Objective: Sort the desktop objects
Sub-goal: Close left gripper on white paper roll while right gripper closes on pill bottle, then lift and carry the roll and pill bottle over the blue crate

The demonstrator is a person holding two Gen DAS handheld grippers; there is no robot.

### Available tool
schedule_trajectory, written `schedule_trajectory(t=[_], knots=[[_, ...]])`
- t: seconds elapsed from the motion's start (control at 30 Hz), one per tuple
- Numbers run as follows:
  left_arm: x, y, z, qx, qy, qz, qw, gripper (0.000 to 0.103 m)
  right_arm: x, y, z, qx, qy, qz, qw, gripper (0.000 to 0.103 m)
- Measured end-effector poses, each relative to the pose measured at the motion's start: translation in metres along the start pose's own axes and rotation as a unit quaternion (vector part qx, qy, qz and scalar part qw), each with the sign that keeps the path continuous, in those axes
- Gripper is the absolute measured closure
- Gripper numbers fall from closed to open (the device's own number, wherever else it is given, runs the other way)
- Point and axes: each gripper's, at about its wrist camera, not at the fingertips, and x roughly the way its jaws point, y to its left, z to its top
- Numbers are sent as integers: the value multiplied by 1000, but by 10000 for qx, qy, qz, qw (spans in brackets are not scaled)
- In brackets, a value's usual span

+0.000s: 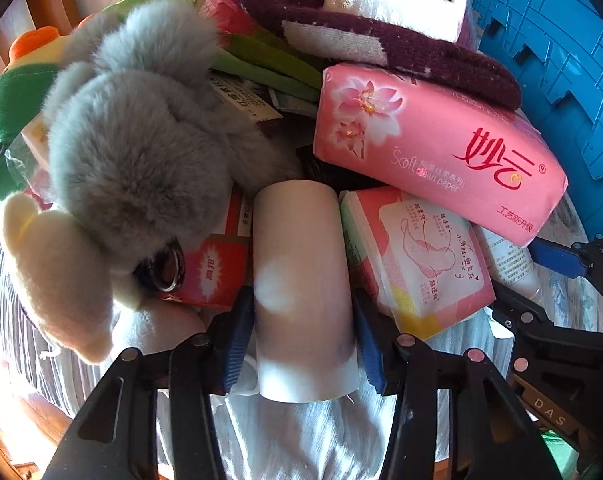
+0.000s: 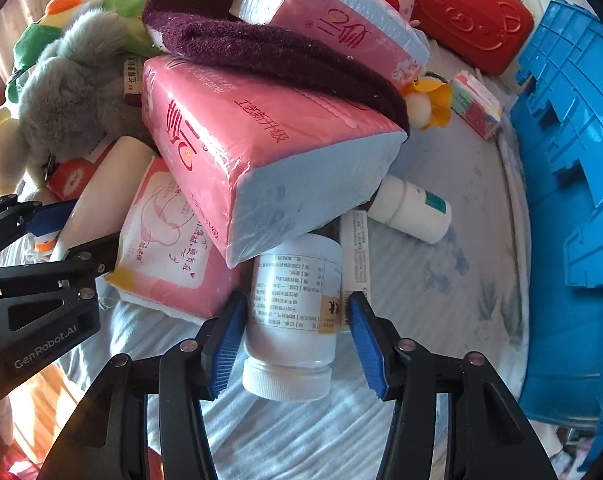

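A heap of objects lies on a pale striped cloth (image 2: 441,280). My left gripper (image 1: 305,340) points down, shut on a cream-white cylinder (image 1: 301,256) at the heap's near edge, with both blue pads against its sides. My right gripper (image 2: 297,344) straddles a white pill bottle (image 2: 293,312) lying cap toward me. The left pad touches it and a narrow gap shows at the right pad, so it is open. A big pink tissue pack (image 1: 433,152) (image 2: 237,152) leans over both items. A pink sanitary-pad pack (image 1: 417,256) (image 2: 169,248) lies between the two grippers.
A grey plush toy (image 1: 133,120) and a maroon cloth (image 1: 381,40) crowd the heap's left and top. A blue plastic crate (image 2: 573,200) stands at the right. Behind are a red case (image 2: 469,12), a white bottle with a teal label (image 2: 413,208) and a small pack (image 2: 477,108).
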Motion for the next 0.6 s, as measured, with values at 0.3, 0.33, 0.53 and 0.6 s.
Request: schedule_trajectory(t=[0.3,0.33,0.53,0.6], knots=[[-6,-9,5,24,-37,37,10000,56,10,-20,-16,113,143,-266,9995,59],[-10,-10,6,25,-93,44,9999,56,15,-30,-18,305,237,-159,9991,58],[-32,-18,17,89,-399,105,9991,56,2,-53,-29,811,-10,292,9963,58],[-42,-21,21,99,-512,134,9986,57,-10,-53,-24,793,-157,285,9963,58]])
